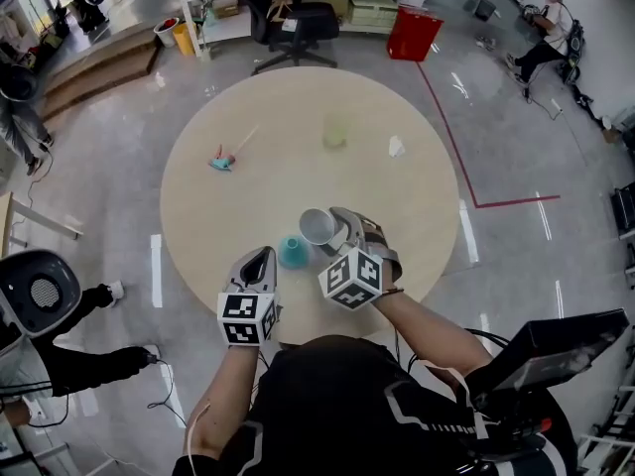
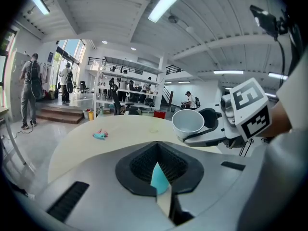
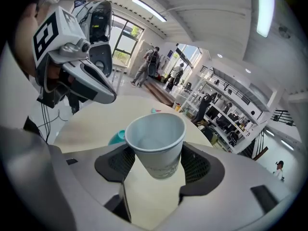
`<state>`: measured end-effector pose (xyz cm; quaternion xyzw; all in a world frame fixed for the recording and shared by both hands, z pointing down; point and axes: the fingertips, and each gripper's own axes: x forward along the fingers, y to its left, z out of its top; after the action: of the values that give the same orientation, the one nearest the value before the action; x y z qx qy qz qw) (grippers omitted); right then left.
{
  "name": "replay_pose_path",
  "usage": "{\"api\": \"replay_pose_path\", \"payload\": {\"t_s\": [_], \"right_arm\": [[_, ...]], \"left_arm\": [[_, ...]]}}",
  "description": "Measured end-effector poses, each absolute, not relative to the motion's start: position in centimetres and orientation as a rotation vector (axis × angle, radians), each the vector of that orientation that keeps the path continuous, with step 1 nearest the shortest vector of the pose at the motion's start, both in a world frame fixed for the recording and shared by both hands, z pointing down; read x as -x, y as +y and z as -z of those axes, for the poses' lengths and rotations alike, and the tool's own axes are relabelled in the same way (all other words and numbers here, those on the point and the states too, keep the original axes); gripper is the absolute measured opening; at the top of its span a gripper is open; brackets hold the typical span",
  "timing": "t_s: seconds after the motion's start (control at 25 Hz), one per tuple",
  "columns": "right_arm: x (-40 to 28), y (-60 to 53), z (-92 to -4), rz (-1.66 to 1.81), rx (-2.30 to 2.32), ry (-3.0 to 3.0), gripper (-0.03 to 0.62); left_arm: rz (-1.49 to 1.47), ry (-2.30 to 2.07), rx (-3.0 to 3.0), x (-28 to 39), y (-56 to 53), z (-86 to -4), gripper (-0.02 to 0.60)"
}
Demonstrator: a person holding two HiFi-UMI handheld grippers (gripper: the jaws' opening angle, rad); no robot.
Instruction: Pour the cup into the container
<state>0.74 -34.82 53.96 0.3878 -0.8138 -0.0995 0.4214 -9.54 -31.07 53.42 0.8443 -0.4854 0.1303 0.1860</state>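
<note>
White paper cup [image 3: 156, 143] tilts in the right gripper [image 3: 155, 177] pinching it, beside a small teal container [image 1: 292, 251] nipped at its edge by the left gripper [image 2: 159, 182] on a round beige table [image 1: 397, 196].

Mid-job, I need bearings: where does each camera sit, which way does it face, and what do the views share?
Head view: on the person's head, facing steeply down at the round table; both forearms, the left hand-held gripper and the right hand-held gripper show.
Left gripper view: rides the left hand-held gripper, facing along its nearly closed jaws across the table; the teal container shows in the slit.
Right gripper view: rides the right hand-held gripper, facing along jaws closed on the white cup.
Shared: each gripper view shows the other gripper; all show the cup.
</note>
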Motion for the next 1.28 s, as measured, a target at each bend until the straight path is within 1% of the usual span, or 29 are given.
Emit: {"api": "replay_pose_path", "payload": {"t_s": [0.16, 0.36, 0.52, 0.68, 1.28], "right_arm": [[-1.7, -34.3, -53.3, 0.222, -0.987, -2.072, 0.301], [-3.0, -33.9, -53.1, 0.098, -1.032, -2.140, 0.301], [-4.2, -33.6, -53.6, 0.104, -1.037, -2.122, 0.301], [-5.5, -33.3, -54.4, 0.038, -1.050, -2.157, 0.301], [-7.9, -32.9, -62.9, -0.260, -1.046, -2.267, 0.301]], "left_arm": [[-0.369, -1.370, -2.381, 8.7, -31.0, -53.3, 0.000], [-0.369, -1.370, -2.380, 7.9, -30.9, -53.2, 0.000], [-0.362, -1.357, -2.390, 7.2, -30.7, -53.4, 0.000], [-0.370, -1.348, -2.375, 6.5, -30.3, -53.8, 0.000], [-0.428, -1.410, -2.190, 8.6, -30.7, -59.1, 0.000]]}}
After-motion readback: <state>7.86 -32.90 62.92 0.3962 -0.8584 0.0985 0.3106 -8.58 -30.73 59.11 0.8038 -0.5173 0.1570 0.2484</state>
